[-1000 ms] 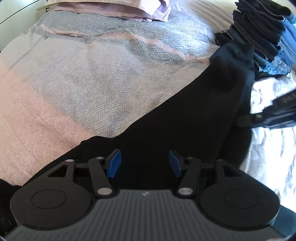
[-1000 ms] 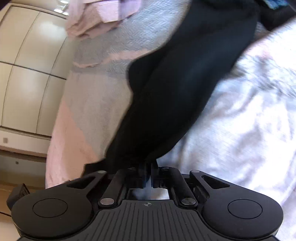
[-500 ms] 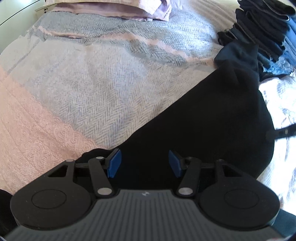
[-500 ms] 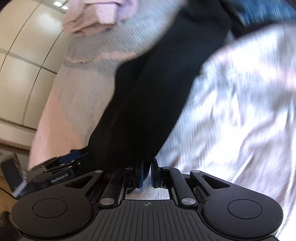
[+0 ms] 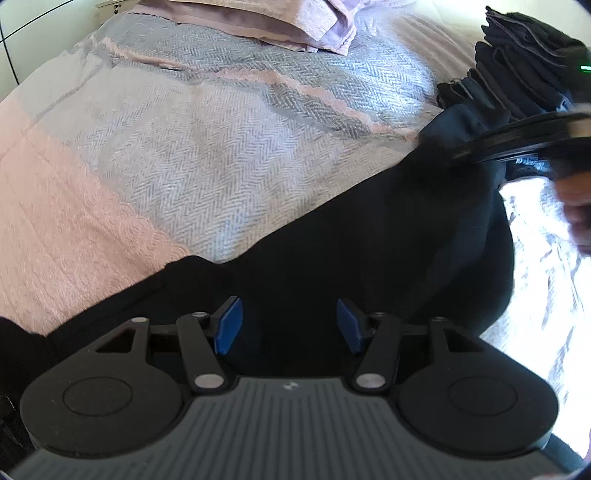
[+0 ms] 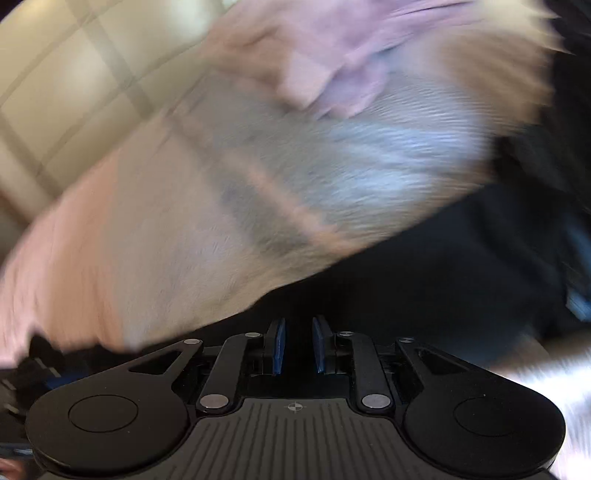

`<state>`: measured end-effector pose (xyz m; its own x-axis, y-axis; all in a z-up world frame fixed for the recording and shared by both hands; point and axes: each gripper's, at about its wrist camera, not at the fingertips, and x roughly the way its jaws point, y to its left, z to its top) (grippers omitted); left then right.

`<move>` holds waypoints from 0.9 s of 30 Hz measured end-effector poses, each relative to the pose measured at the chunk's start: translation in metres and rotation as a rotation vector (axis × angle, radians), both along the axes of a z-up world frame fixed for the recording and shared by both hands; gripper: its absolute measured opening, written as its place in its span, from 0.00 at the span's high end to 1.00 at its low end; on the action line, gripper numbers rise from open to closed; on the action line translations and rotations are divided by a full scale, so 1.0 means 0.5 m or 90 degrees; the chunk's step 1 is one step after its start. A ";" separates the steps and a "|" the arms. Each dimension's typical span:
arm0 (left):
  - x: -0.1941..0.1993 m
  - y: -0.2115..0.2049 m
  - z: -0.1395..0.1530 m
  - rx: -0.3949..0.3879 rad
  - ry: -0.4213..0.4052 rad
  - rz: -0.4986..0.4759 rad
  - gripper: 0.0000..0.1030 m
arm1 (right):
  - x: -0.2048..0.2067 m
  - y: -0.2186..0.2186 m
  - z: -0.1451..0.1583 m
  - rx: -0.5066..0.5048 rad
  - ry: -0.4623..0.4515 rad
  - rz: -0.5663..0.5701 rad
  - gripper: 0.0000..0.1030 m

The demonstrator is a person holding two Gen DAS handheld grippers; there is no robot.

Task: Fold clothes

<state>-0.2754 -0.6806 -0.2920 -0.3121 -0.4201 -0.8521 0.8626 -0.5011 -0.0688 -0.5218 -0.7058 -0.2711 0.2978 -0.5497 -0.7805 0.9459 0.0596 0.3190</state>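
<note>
A black garment lies on the bed, running from the near left to the far right. My left gripper is open just above its near end, nothing between the blue pads. In the blurred right wrist view the garment lies under my right gripper, whose pads stand slightly apart with nothing between them. The right gripper also shows at the right edge of the left wrist view, over the garment's far end.
The bed has a grey herringbone and pink blanket. A pile of dark folded clothes sits at the far right. Lilac pillows lie at the head. A white sheet is on the right. Cupboard doors stand beyond the bed.
My right gripper has let go of the black garment, opened slightly and swung fast across toward its far end. The garment now lies flat. My left gripper stays open and nearly still.
</note>
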 end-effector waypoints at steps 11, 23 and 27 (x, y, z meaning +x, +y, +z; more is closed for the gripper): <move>0.098 0.113 0.028 0.010 -0.033 0.070 0.49 | -0.014 0.025 0.029 -0.080 -0.029 0.008 0.81; 0.353 0.422 0.047 0.069 -0.069 0.251 0.49 | 0.052 0.290 0.040 -0.021 0.042 0.016 0.57; 0.470 0.577 0.087 0.066 -0.071 0.329 0.49 | 0.128 0.411 0.082 0.000 0.033 0.035 0.54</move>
